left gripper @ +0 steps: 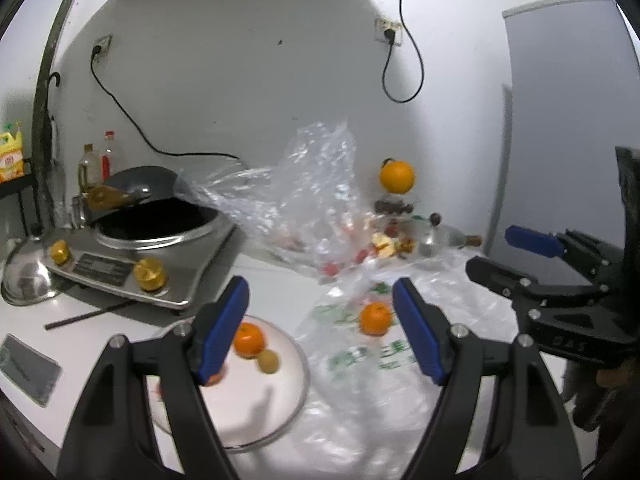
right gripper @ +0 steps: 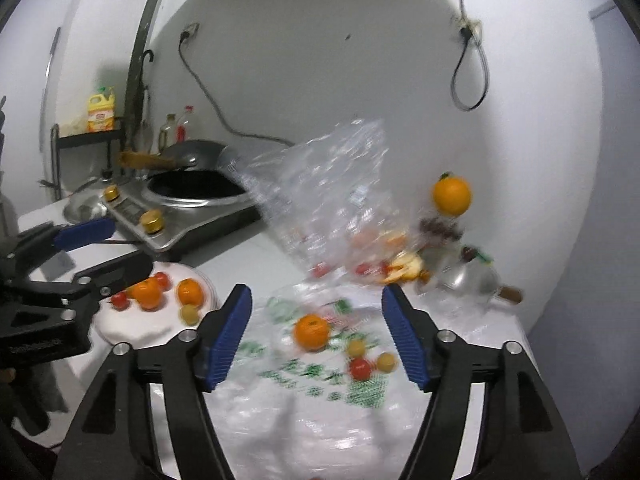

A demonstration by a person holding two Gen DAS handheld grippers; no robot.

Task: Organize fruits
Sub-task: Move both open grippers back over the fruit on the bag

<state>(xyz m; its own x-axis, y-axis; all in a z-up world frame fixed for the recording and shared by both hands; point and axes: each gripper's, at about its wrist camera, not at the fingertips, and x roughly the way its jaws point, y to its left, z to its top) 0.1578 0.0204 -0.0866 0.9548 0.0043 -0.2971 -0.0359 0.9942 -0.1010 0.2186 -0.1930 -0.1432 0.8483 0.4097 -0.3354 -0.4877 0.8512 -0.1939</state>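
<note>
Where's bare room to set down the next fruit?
The plate has free room on its near half, in front of the oranges and tomatoes. The bare counter strip between cooker and printed bag is also open. Crowded: the back corner around the clear bag and peels.

Two tangerines (right gripper: 148, 293) on white plate (right gripper: 120, 326), another (right gripper: 311, 332) on plastic bag (right gripper: 320, 392)

Clear, crinkled, glossy plastic bag (left gripper: 304, 184). Brushed-metal cooker (left gripper: 132, 256) with shiny brass-coloured knobs (left gripper: 149, 274). Smooth white plate (right gripper: 120, 320). Matt black gripper (right gripper: 316, 336) with ribbed blue pads (right gripper: 228, 340). Dimpled glossy orange (right gripper: 311, 332).
</note>
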